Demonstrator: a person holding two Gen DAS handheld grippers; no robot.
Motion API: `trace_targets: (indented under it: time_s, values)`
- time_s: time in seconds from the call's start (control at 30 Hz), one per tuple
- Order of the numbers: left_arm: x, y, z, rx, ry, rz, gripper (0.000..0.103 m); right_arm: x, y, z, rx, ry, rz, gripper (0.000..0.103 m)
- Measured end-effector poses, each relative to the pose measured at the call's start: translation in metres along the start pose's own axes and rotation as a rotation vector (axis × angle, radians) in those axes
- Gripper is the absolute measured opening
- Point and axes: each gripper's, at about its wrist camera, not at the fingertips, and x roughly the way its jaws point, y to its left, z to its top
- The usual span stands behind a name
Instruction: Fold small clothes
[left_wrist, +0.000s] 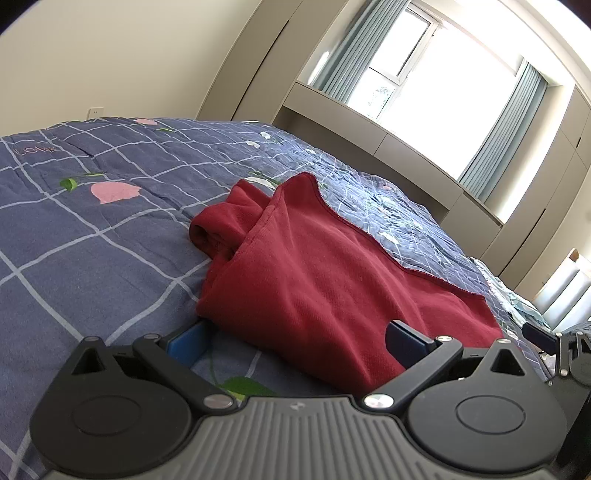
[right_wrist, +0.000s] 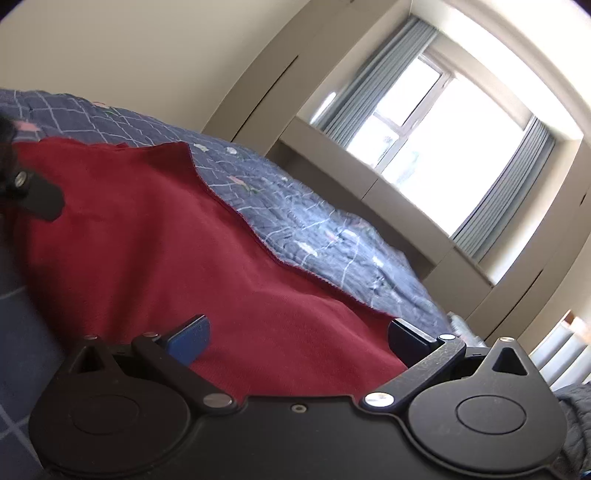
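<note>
A dark red garment (left_wrist: 314, 273) lies partly folded on the blue checked bedspread (left_wrist: 92, 236), with a rolled sleeve at its upper left. My left gripper (left_wrist: 295, 341) is open, low at the garment's near left corner, its jaws straddling the near edge. My right gripper (right_wrist: 299, 338) is open over the near edge of the same red garment (right_wrist: 177, 236). The right gripper's finger shows at the far right of the left wrist view (left_wrist: 539, 336). The left gripper's finger shows at the left edge of the right wrist view (right_wrist: 40, 199).
The bedspread (right_wrist: 314, 229) has pink flowers and white lines. Behind the bed stand beige cupboards (left_wrist: 251, 74), a bright window (left_wrist: 424, 81) with grey-blue curtains and a window ledge.
</note>
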Motion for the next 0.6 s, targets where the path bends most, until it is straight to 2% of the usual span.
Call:
trace_targets:
  time_s: [0.17,0.27,0.37,0.6]
  values:
    - [0.000,0.000,0.000,-0.002,-0.002,-0.002,0.103,-0.003,0.012,-0.005,-0.058,-0.046,-0.064,0.102]
    - [-0.001,0.000,0.000,-0.001,-0.003,-0.003,0.103,-0.003,0.012,-0.006,-0.049,-0.049,-0.064,0.102]
    - [-0.001,0.000,0.000,0.001,-0.002,-0.002,0.103,-0.002,0.005,-0.005,-0.020,-0.038,-0.036,0.102]
    - [-0.001,0.008,0.000,-0.034,-0.012,-0.034,0.103,-0.008,-0.009,-0.007,0.076,-0.003,0.116,0.102]
